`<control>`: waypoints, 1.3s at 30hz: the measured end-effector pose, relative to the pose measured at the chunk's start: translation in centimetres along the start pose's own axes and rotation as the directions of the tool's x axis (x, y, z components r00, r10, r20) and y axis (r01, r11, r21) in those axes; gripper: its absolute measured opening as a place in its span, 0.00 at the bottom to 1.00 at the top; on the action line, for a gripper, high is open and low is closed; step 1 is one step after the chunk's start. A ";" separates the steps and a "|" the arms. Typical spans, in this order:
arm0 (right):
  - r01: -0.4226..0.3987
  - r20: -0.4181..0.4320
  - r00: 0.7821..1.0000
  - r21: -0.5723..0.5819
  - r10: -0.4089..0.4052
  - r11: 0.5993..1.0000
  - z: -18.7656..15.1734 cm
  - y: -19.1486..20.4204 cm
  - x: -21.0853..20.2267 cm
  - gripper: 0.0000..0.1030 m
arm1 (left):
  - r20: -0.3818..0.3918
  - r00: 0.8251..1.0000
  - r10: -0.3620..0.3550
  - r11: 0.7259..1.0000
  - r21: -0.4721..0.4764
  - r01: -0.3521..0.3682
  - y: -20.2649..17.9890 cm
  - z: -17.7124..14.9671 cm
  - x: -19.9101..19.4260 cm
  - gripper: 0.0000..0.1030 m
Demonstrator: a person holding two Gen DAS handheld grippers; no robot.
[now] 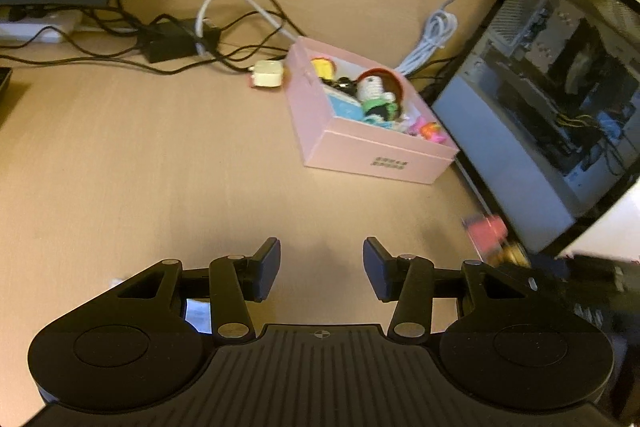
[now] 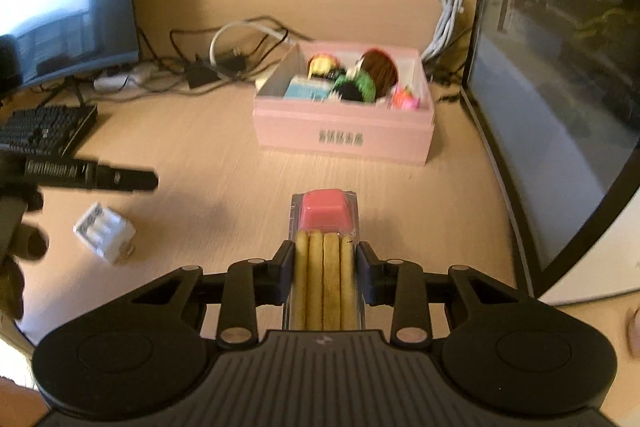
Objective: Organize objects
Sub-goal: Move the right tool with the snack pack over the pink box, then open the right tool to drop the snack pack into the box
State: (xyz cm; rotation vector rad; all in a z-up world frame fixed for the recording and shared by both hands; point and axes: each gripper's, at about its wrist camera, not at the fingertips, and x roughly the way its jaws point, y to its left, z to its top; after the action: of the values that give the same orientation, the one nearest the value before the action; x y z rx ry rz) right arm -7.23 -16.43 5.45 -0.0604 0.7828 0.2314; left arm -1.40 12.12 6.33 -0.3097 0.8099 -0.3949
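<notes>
While the wooden desk (image 2: 192,155) fills both views, its right side is walled off by a large glass-sided computer case (image 2: 560,87), and a dark monitor (image 2: 68,11) stands at the upper left of the right wrist view with a black keyboard (image 2: 44,131) below it. A pink box (image 2: 344,137) sits at centre frame in that view, just left of the case, open at the top and already packed with small toys – a yellow one, a green-and-black one, a brownish-red round one, a blue carton. Tangled black and white cables (image 1: 180,27) lie behind the box, towards the upper left of the left wrist view. The right gripper (image 2: 323,271) is clenched on a clear snack pack (image 2: 324,247), biscuit sticks side by side with a pink dip cup at the far end; both pads press its sides, and the pack pokes out towards the box, short of it. The left gripper (image 1: 321,267) hangs over bare desk at lower centre of its own view, jaws apart with nothing between them. A small white battery holder (image 2: 105,233) lies on the desk at the left of the right wrist view
</notes>
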 end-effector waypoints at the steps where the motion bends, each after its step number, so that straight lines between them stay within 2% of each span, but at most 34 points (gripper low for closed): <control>1: 0.002 0.008 1.000 0.000 -0.002 1.000 0.6 -0.3 0.1 0.31 | 0.001 1.000 -0.009 1.000 0.008 0.009 -0.4 -0.1 -0.2 0.48; 5: 0.009 0.064 0.998 0.010 -0.010 1.000 3.6 -1.8 1.2 0.31 | -0.012 0.999 -0.031 0.998 0.052 0.032 -1.9 -0.8 -0.8 0.48; 9: -0.013 0.120 0.993 0.081 0.003 0.997 7.9 -4.1 3.8 0.31 | -0.034 0.999 -0.009 0.998 0.058 0.011 -2.6 -2.1 -1.3 0.48; 15: -0.009 0.191 0.981 0.205 -0.031 0.979 14.6 -7.4 9.9 0.31 | -0.039 0.995 0.089 0.996 -0.010 -0.090 -1.9 -3.6 -2.5 0.48; 19: 0.023 0.191 0.979 0.239 -0.070 0.971 17.5 -8.8 15.5 0.31 | -0.040 0.981 0.187 0.980 -0.057 -0.190 -1.1 -4.1 -3.8 0.48; 22: 0.018 0.141 0.988 0.287 -0.061 0.958 18.1 -10.0 19.8 0.31 | -0.043 0.970 0.241 0.966 -0.088 -0.244 -0.7 -4.4 -4.8 0.48; 23: 0.016 0.127 0.990 0.310 -0.058 0.951 17.9 -10.4 20.8 0.34 | -0.044 0.965 0.257 0.961 -0.097 -0.260 -0.5 -4.4 -5.1 0.48; 25: -0.001 0.155 0.986 0.343 -0.056 0.939 17.4 -10.9 20.7 0.45 | -0.046 0.960 0.278 0.952 -0.120 -0.281 -0.1 -4.6 -5.6 0.48; 27: -0.021 0.185 0.982 0.347 -0.047 0.938 16.8 -11.0 19.9 0.50 | -0.049 0.957 0.286 0.947 -0.140 -0.290 0.3 -4.6 -5.8 0.48; 31: -0.044 0.272 0.961 0.309 -0.044 0.950 15.5 -10.7 17.2 0.54 | -0.047 0.957 0.286 0.944 -0.155 -0.290 0.6 -4.2 -5.4 0.48; 33: -0.069 0.290 0.957 0.282 -0.017 0.957 15.6 -10.3 16.6 0.64 | -0.044 0.959 0.279 0.948 -0.145 -0.282 0.6 -4.0 -5.2 0.48; 35: -0.090 0.285 0.958 0.271 0.010 0.958 15.6 -10.0 16.6 0.66 | -0.040 0.962 0.271 0.952 -0.134 -0.274 0.3 -3.9 -4.9 0.48; 39: -0.152 0.208 0.974 0.292 0.093 0.944 15.5 -9.8 18.6 0.66 | -0.038 0.962 0.272 0.952 -0.135 -0.275 0.3 -4.0 -4.8 0.48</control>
State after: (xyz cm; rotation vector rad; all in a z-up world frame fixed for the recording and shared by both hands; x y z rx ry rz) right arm 18.47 -20.34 3.00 0.3021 0.6229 0.2280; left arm -7.35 14.07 6.62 -0.3184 0.8875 -0.0812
